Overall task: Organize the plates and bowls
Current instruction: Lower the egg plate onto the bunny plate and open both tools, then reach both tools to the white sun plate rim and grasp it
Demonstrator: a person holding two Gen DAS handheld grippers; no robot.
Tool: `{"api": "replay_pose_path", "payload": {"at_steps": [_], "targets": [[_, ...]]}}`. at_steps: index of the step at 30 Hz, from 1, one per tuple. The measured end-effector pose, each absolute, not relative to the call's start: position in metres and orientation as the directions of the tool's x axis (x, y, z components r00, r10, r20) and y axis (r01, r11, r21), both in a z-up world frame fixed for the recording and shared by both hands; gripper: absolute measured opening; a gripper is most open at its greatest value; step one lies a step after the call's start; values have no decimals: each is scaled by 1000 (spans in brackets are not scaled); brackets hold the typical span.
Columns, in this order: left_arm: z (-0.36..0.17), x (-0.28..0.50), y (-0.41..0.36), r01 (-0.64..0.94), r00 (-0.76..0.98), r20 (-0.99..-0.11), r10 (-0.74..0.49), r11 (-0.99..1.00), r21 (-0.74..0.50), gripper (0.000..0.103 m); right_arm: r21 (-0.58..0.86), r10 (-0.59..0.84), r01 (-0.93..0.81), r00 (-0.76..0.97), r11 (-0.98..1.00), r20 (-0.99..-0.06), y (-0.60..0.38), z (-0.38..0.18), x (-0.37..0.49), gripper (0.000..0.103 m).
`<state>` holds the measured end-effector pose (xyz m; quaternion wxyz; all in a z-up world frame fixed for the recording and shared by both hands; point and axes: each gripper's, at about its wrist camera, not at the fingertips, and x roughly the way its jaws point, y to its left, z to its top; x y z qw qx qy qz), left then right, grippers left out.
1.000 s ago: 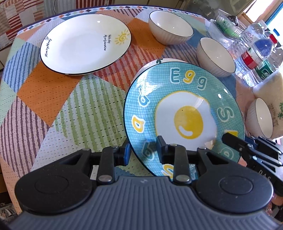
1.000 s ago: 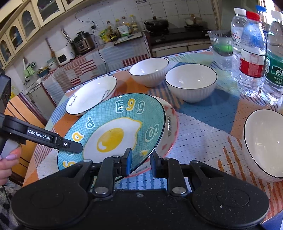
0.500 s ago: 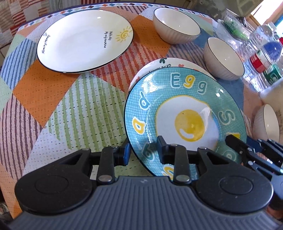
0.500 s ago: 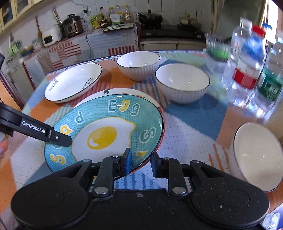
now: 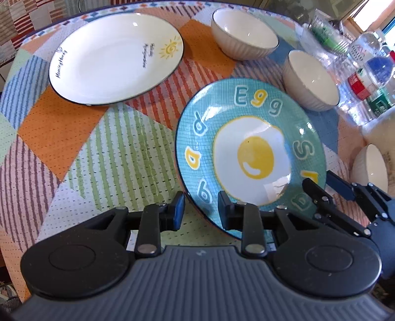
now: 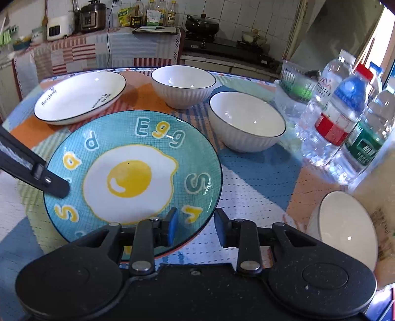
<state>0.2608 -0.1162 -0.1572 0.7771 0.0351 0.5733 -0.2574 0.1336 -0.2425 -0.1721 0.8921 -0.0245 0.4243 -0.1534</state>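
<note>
- Two plates are showing: a blue egg plate (image 6: pixel 133 172) near the front of the bench, and a white plate (image 6: pixel 81 96) sitting at the far left.
- Three white bowls (image 6: pixel 184 85) are sitting behind and to the right of the egg plate.
- Three water bottles (image 6: pixel 343 118) are standing at the right.
- A patchwork cloth (image 5: pixel 81 158) is covering the round bench; a kitchen counter (image 6: pixel 98 44) is running behind.
- The left gripper (image 5: pixel 198 212) and right gripper (image 6: pixel 195 227) are straddling the egg plate's rim, jaws apart.

A white-tiled wall (image 6: pixel 246 17) backs a cloth-draped kitchen counter (image 6: pixel 98 51); daylight enters at right.
</note>
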Motion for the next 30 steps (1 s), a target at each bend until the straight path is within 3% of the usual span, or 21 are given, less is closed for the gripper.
{"api": "replay_pose_path", "payload": {"at_steps": [3, 12, 17, 23, 29, 30], "targets": [[-143, 257, -105, 446, 233, -905, -357, 866, -226, 28, -172, -303, 264, 616, 949, -727, -238, -162, 125, 37], [-99, 245, -66, 462, 319, -871, -373, 864, -201, 28, 54, -117, 208, 727, 977, -676, -230, -107, 95, 38], [-77, 238, -44, 468, 386, -852, -354, 871, -151, 28, 4, -62, 85, 757, 996, -650, -202, -85, 88, 43], [-59, 233, -16, 455, 433, -835, -341, 882, -124, 28, 16, 35, -33, 785, 999, -618, -172, -71, 92, 53], [-54, 245, 7, 433, 464, -828, -315, 896, -97, 31, 46, 111, -103, 803, 994, -585, -156, -71, 116, 73], [-54, 249, 10, 431, 469, -826, -311, 897, -93, 34, 55, 126, -117, 798, 992, -590, -155, -73, 122, 82]]}}
